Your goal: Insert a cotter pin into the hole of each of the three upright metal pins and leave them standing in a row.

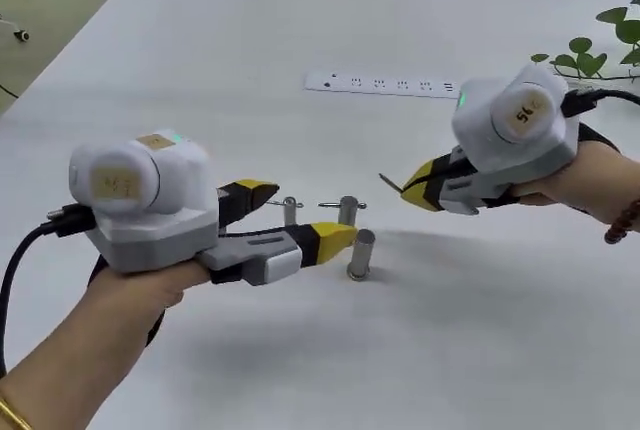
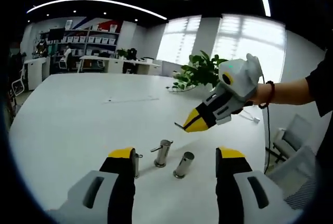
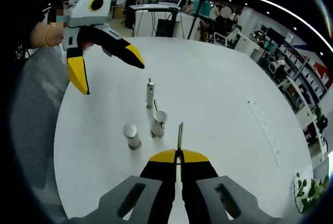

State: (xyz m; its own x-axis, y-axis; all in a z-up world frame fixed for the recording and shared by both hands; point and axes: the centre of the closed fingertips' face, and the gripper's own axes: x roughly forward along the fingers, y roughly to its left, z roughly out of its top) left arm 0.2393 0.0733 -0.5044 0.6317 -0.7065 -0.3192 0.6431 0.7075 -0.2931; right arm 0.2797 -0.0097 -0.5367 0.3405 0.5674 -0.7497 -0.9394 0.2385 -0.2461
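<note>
Three upright metal pins stand close together on the white table (image 1: 200, 40). The middle pin (image 1: 348, 209) has a cotter pin crosswise through its top. A thin piece also sticks out of the left pin (image 1: 290, 211). The front pin (image 1: 361, 254) looks bare. My left gripper (image 1: 315, 210) is open, with its yellow-tipped jaws on either side of the group, as the left gripper view (image 2: 177, 153) also shows. My right gripper (image 1: 405, 192) hovers right of the pins, shut on a loose cotter pin (image 3: 180, 133) that points at them (image 3: 158, 124).
A white power strip (image 1: 380, 83) lies further back on the table. A green plant (image 1: 600, 55) stands at the far right edge. Office desks and shelves fill the background behind the table (image 2: 78, 62).
</note>
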